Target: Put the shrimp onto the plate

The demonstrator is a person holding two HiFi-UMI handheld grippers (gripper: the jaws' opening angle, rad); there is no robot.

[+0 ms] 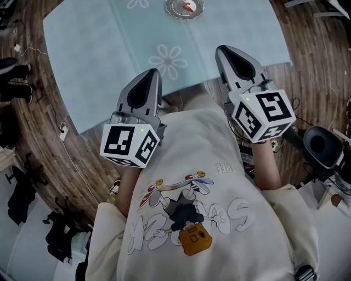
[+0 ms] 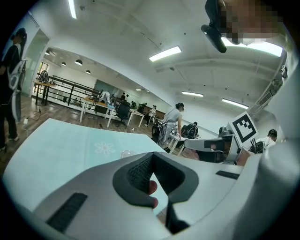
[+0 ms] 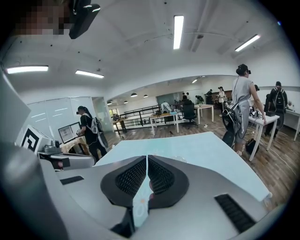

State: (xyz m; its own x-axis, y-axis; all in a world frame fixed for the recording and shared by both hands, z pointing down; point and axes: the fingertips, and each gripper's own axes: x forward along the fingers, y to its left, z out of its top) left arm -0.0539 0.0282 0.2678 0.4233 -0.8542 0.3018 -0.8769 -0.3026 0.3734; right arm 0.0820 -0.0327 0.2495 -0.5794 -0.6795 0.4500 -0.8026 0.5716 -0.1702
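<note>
An orange shrimp lies on a clear glass plate at the far side of the light blue tablecloth. My left gripper and right gripper are both held close to the person's chest at the table's near edge, far from the plate. Both are tilted up and shut, with nothing held. In the left gripper view the jaws meet at the tip, and the plate shows small beyond them. In the right gripper view the jaws are also together.
A wooden floor with loose cables surrounds the table. A black office chair stands at the right, dark bags lie at the left. Several people and desks fill the room behind.
</note>
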